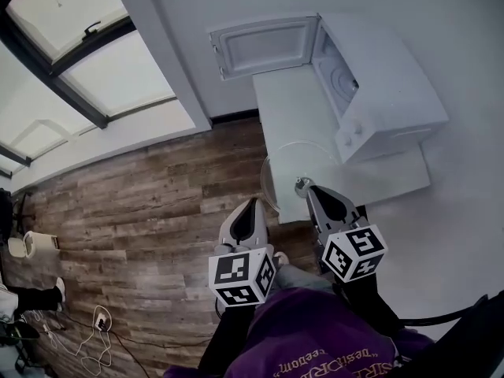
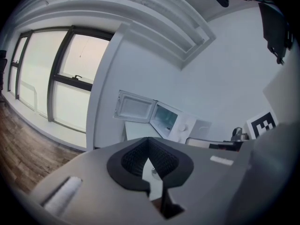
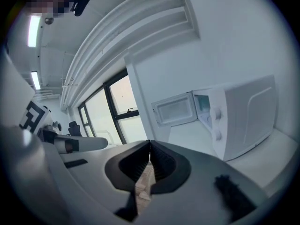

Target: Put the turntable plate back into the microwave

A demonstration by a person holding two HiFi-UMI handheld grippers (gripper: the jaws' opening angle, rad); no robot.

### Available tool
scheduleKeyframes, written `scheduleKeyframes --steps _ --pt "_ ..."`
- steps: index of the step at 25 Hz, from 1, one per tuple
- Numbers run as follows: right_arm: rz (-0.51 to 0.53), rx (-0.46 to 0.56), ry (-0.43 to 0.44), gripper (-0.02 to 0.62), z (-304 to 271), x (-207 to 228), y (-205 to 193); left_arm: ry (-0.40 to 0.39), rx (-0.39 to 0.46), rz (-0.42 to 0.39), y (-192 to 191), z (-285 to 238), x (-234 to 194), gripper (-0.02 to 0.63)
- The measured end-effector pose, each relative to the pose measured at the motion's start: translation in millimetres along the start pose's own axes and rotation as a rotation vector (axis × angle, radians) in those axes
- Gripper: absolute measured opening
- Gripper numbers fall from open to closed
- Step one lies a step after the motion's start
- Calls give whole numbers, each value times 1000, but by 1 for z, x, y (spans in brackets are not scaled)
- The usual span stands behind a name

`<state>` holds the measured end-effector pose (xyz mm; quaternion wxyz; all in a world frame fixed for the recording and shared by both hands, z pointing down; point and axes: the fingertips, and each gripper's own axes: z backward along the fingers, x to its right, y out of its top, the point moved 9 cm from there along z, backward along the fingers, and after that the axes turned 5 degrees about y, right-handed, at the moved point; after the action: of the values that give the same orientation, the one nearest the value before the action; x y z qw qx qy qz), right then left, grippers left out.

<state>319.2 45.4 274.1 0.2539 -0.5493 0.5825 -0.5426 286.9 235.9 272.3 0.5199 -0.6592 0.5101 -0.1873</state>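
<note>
A clear glass turntable plate (image 1: 293, 161) lies flat on the near part of the white table (image 1: 398, 181), its rim overhanging the table's edge. Behind it stands the white microwave (image 1: 378, 93) with its door (image 1: 264, 46) swung wide open and its cavity showing. My left gripper (image 1: 253, 205) hovers over the wooden floor just short of the plate, shut and holding nothing. My right gripper (image 1: 310, 189) is shut too, its tip at the plate's near rim; whether it touches I cannot tell. The left gripper view shows the microwave (image 2: 176, 121) far ahead, and the right gripper view shows the microwave (image 3: 239, 116) closer.
A white wall runs behind the table, with big windows (image 1: 87, 61) along the left. Wooden floor (image 1: 142, 211) spreads to the left, with cables and a power strip (image 1: 98, 321) at the lower left. A person's purple garment (image 1: 315, 337) fills the bottom edge.
</note>
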Motion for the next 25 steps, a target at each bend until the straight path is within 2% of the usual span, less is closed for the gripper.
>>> scheduleKeyframes --steps 5,15,19,25 --pt "-27 13 -88 9 -30 19 6 -89 -28 -43 21 -51 -14 4" --pt "-163 60 -417 9 -95 40 31 -394 -207 -219 84 -175 -49 5" --pt "-211 77 -551 9 -101 42 33 -523 -269 -250 94 -209 -54 5" --pt "-285 104 -764 9 -85 33 23 -730 -346 -321 92 -239 -39 5"
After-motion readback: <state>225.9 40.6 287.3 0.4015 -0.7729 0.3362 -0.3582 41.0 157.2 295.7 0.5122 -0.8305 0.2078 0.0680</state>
